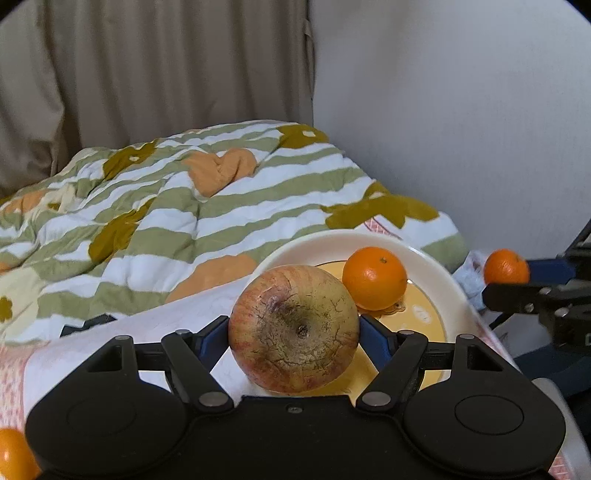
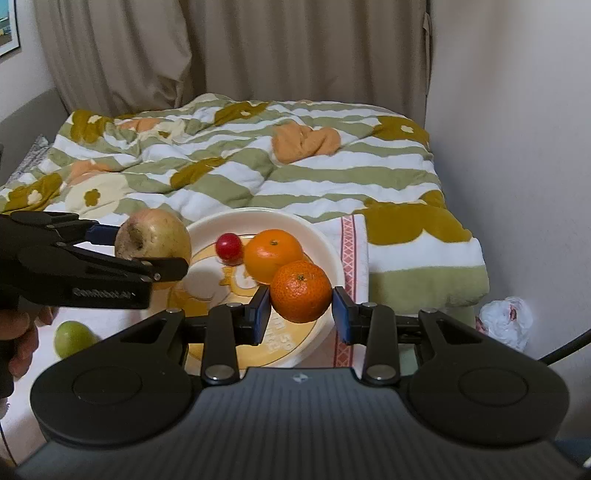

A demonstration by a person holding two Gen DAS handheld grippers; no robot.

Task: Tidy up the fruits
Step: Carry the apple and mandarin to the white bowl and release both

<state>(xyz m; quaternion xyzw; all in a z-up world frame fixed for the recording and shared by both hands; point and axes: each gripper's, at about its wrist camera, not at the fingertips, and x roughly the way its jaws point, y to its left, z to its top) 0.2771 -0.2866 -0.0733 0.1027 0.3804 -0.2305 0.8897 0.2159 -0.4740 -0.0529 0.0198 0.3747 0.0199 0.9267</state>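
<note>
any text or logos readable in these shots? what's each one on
Raised lettering on the side of the left gripper, right wrist view: too blurred to read with certainty.
White lettering on the yellow centre of the plate, partly behind the right gripper: only a fragment like "50" shows; the rest is hidden.
Framed picture on the wall: no legible text.
Left wrist view: no text.
</note>
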